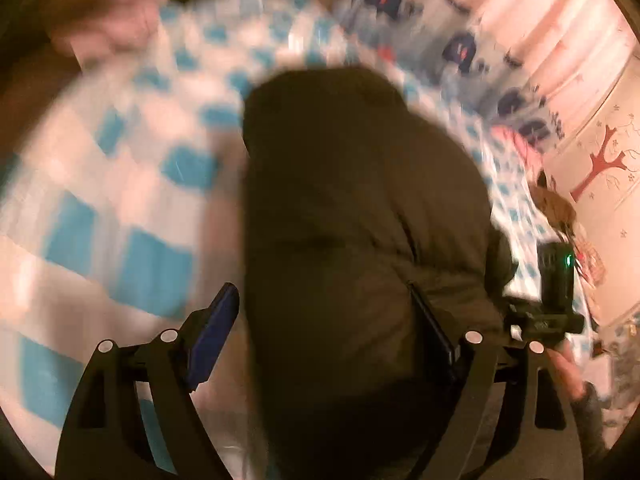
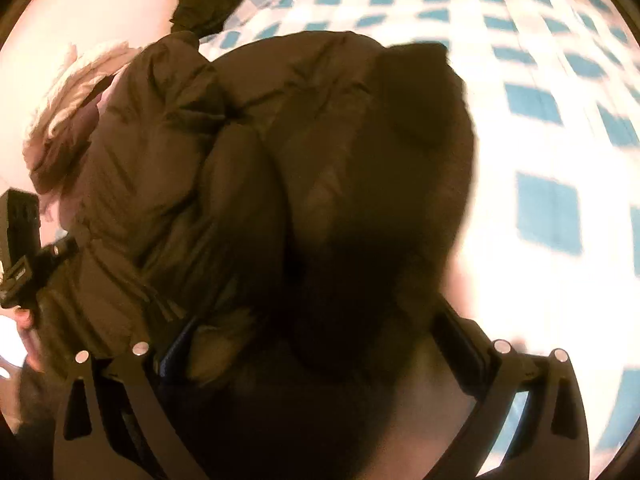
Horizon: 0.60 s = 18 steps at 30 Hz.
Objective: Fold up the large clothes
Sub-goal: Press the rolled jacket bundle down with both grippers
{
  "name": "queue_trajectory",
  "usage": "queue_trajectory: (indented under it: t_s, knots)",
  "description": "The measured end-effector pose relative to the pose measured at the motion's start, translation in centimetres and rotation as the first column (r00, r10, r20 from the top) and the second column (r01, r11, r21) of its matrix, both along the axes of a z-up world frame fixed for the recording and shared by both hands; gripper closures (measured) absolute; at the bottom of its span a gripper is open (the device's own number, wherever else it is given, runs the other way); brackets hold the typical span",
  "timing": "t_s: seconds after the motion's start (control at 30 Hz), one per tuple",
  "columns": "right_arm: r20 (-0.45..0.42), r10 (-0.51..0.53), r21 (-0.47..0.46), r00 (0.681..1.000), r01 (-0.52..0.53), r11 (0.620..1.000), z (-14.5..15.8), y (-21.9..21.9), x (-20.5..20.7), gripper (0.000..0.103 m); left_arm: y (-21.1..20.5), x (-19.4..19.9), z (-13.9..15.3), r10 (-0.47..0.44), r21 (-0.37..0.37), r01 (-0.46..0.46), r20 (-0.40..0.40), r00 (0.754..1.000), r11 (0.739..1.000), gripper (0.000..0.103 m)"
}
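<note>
A dark brown puffy jacket (image 1: 352,208) with a pale fur-trimmed hood (image 2: 76,84) hangs bunched over a bed sheet with white and blue checks (image 1: 132,184). My left gripper (image 1: 320,340) has its fingers wide apart with jacket fabric filling the gap between them; its blue left pad (image 1: 212,336) stands clear of the cloth. My right gripper (image 2: 312,352) also has the jacket (image 2: 248,168) bulging between its wide-spread fingers. The right gripper's body shows at the right of the left wrist view (image 1: 554,280). Both views are motion-blurred.
The checked sheet (image 2: 540,120) covers the bed all around the jacket. A pillow with dark blue prints (image 1: 460,48) and pink striped bedding (image 1: 552,20) lie at the head. A wall with a red tree decal (image 1: 604,160) stands at the right.
</note>
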State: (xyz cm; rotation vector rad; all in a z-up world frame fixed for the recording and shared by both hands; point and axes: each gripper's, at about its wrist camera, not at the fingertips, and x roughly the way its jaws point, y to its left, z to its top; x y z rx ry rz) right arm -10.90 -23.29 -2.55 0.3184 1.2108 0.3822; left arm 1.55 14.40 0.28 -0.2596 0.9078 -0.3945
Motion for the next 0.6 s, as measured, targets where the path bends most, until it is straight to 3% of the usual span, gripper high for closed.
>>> queue_trajectory:
  t_s: [0.07, 0.1, 0.2, 0.27, 0.37, 0.4, 0.43, 0.47, 0.5, 0.6]
  knots:
    - [0.103, -0.046, 0.0, 0.994, 0.046, 0.999, 4.2, -1.0, -0.5, 0.005, -0.3, -0.5, 2.8, 0.018, -0.038, -0.013, 0.127, 0.992, 0.999, 0.021]
    - [0.161, -0.072, 0.025, 0.984, 0.069, 0.997, 6.3, -1.4, -0.2, 0.005, -0.5, -0.2, 3.5, 0.001, -0.063, 0.009, 0.153, 0.988, 0.998, 0.02]
    - [0.323, -0.116, 0.112, 0.939, 0.084, 0.99, 12.1, 0.3, 1.5, 0.005, -4.4, 0.7, 3.9, -0.121, -0.052, 0.133, 0.184, 0.976, 0.99, 0.02]
    - [0.337, -0.094, 0.155, 0.937, 0.044, 0.987, 12.9, 2.4, 3.8, 0.005, -7.5, 1.4, 2.3, -0.199, -0.012, 0.203, 0.14, 0.97, 0.979, 0.02]
    - [0.224, -0.101, 0.284, 0.969, 0.034, 0.958, 8.9, 4.9, 8.0, 0.005, -9.3, 1.3, 0.2, -0.218, 0.06, 0.212, 0.109, 0.97, 0.975, 0.02]
    - [0.187, -0.117, 0.279, 0.975, 0.061, 0.958, 6.5, 5.4, 8.5, 0.005, -9.7, 1.1, -0.2, -0.224, 0.099, 0.213, 0.115, 0.968, 0.972, 0.019]
    - [0.153, -0.136, 0.218, 0.979, 0.101, 0.971, 3.3, 5.1, 9.2, 0.005, -9.9, 0.9, -0.1, -0.228, 0.115, 0.214, 0.122, 0.966, 0.97, 0.018]
    - [0.146, -0.152, 0.217, 0.978, 0.119, 0.969, 0.5, 4.8, 9.4, 0.005, -9.6, 0.6, 0.1, -0.233, 0.116, 0.218, 0.13, 0.964, 0.969, 0.017]
    - [0.148, -0.198, 0.274, 0.969, 0.152, 0.95, -1.5, 3.9, 8.9, 0.006, -9.8, 0.2, 0.4, -0.25, 0.103, 0.237, 0.147, 0.957, 0.966, 0.017]
    - [0.12, -0.22, 0.269, 0.968, 0.182, 0.946, -1.5, 2.5, 7.5, 0.007, -10.9, -0.7, 0.7, -0.269, 0.167, 0.244, 0.148, 0.952, 0.955, 0.017]
